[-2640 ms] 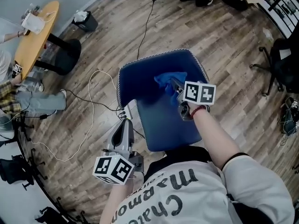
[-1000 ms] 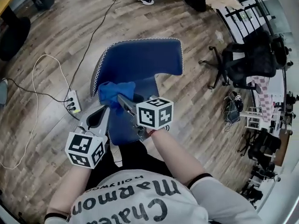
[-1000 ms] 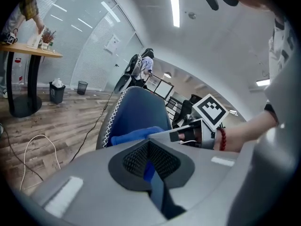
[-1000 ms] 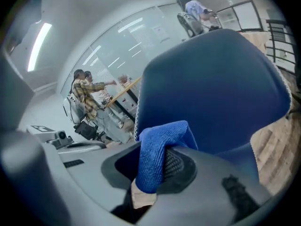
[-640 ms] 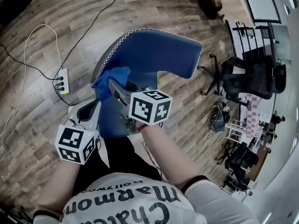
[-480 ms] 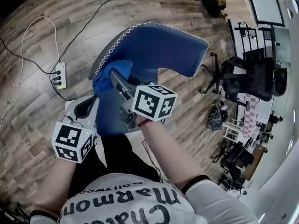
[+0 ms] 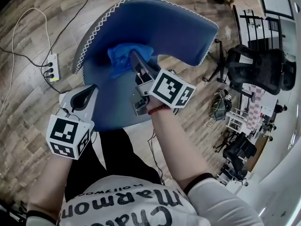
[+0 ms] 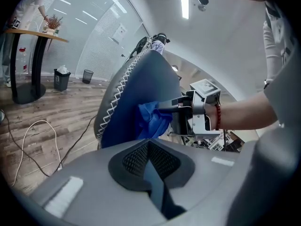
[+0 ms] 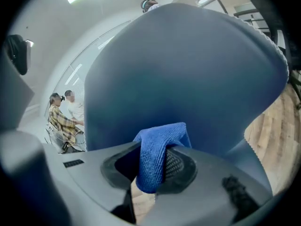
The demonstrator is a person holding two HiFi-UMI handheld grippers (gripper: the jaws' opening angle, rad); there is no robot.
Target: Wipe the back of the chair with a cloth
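Since half a second ago, my right gripper (image 7: 135,59) has carried the cloth (image 7: 123,60) from the stitched left edge toward the middle of the chair back (image 7: 164,25). My right arm reaches forward, jaws clamped on the cloth, which is pressed against the back. The cloth's fold runs along the jaws and its end hangs down. My left gripper (image 7: 88,91) waits lower, jaws together, empty.

Chair back (image 7: 160,25) at upper centre of the head view, cloth (image 7: 121,59) on its left half, right gripper (image 7: 135,56) at the cloth's right, left gripper (image 7: 88,92) lower left by the chair's edge, power strip (image 7: 51,66) on the floor (image 7: 26,107) at far left.
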